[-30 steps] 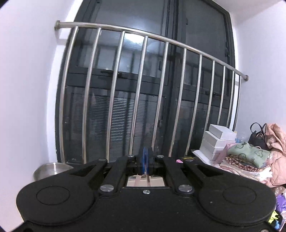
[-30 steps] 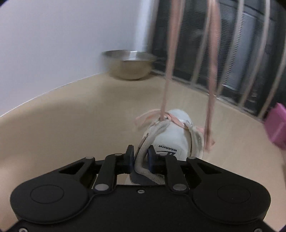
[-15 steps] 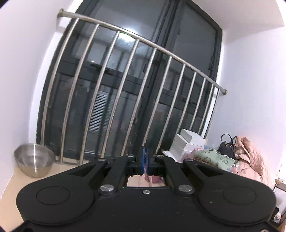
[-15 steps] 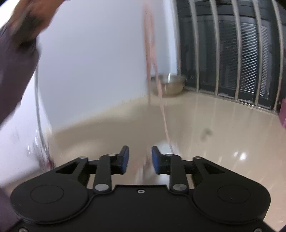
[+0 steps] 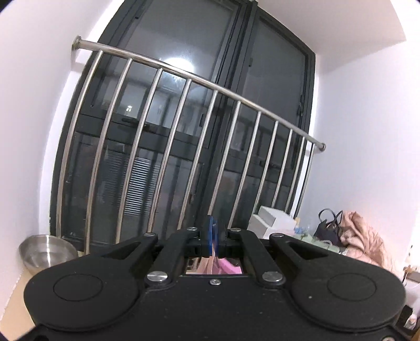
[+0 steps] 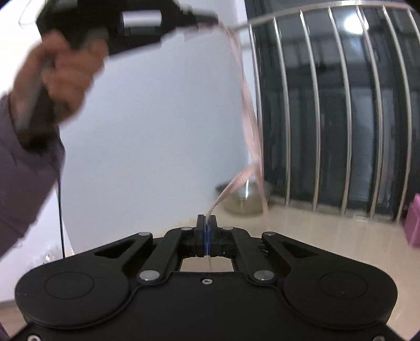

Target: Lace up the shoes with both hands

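Where the right tongs (image 6: 206,223) press their blue pads together, they pinch a flat, woven pink lace (image 6: 231,187) that rises from between them. From there the lace climbs in a loose, blurred ribbon, doubling past the steel bars (image 6: 315,110) up to the left tongs (image 6: 207,14), which show at the top of the right view as a matte black tool held aloft by a hand (image 6: 56,70) in a purple sleeve (image 6: 23,183). Seen from their own camera, the left tongs (image 5: 213,230) are also pressed together, a thin pink strip of lace (image 5: 215,246) caught between the pads; below them a scrap of pink cloth shows through the frame's opening. No shoe shows in either view. Behind stands a curved railing (image 5: 199,81) of polished steel tubes before dark glass doors. On the pale glossy floor (image 6: 328,236) by the white wall sits a round steel bowl (image 5: 44,251); its contents cannot be made out. To the right lie stacked white boxes (image 5: 273,223), a black bag (image 5: 328,230) and crumpled pink clothes (image 5: 365,236).
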Demonstrator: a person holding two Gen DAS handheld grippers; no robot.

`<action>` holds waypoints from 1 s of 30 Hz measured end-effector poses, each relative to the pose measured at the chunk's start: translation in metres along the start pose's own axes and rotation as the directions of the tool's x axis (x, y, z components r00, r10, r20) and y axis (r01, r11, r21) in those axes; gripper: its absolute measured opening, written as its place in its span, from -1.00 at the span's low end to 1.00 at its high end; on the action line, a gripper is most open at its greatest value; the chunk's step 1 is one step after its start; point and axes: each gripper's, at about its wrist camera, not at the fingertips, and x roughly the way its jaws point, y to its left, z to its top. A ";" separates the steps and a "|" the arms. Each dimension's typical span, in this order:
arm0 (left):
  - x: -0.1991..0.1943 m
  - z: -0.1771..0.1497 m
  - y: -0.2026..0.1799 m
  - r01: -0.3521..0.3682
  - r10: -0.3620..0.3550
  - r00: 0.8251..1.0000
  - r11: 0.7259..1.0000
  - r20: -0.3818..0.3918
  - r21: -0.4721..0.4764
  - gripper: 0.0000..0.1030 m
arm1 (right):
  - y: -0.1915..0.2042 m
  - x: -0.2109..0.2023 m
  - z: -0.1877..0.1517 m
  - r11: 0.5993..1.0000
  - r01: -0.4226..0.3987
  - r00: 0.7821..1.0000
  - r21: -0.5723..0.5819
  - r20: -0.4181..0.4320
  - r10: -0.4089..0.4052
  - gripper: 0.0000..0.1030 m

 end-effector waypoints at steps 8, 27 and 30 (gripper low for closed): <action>-0.017 0.014 0.017 -0.061 0.062 0.996 0.998 0.065 -0.015 -0.98 | -0.067 -0.044 -0.022 0.970 -0.127 0.991 0.207 -0.005 0.131 -0.32; 0.014 0.047 0.006 -0.104 0.100 0.993 0.993 0.058 0.055 -0.98 | -0.093 0.089 -0.074 0.984 0.083 0.914 0.160 -0.406 -0.011 -1.00; 0.021 0.054 0.004 -0.105 0.102 0.993 0.993 0.066 0.051 -0.98 | -0.085 0.079 -0.064 0.990 0.097 0.923 0.107 -0.382 -0.049 -1.00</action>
